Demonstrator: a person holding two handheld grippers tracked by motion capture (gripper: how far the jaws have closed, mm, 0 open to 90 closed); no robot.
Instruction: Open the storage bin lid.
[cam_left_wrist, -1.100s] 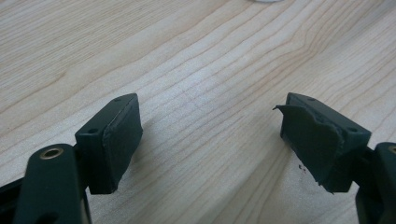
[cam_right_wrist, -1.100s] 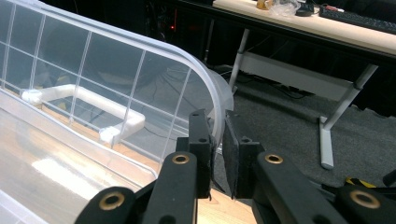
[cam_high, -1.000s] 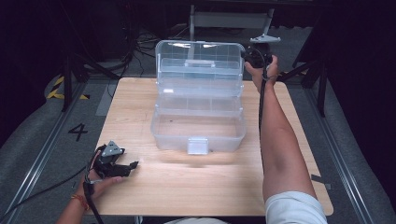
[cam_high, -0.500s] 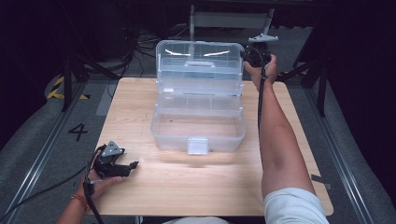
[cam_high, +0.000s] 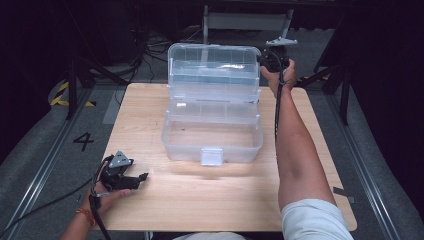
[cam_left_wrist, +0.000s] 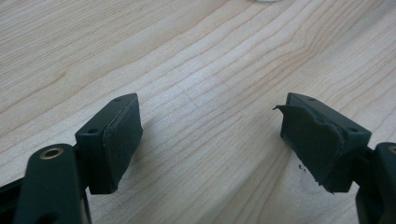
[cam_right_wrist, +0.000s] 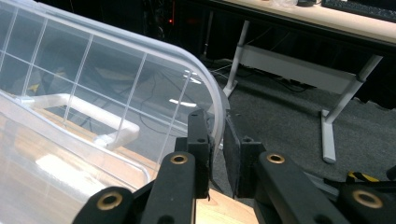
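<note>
R gripper (cam_high: 266, 59) barely shifted, jaws pinching lid rim (cam_right_wrist: 215, 100), L gripper (cam_left_wrist: 210, 140) wide open, empty, box (cam_high: 212, 145) base glare-blurred

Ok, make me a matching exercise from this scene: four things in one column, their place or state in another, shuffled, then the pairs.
Things:
1. clear plastic storage box lid
2. left hand-held gripper
3. right hand-held gripper
4. white front latch

States:
A. jaws apart over bare wood
B. raised upright at the far side
C. on the box's near wall
D. clamped on the lid's rim

Pairs: 1-B, 2-A, 3-D, 4-C
</note>
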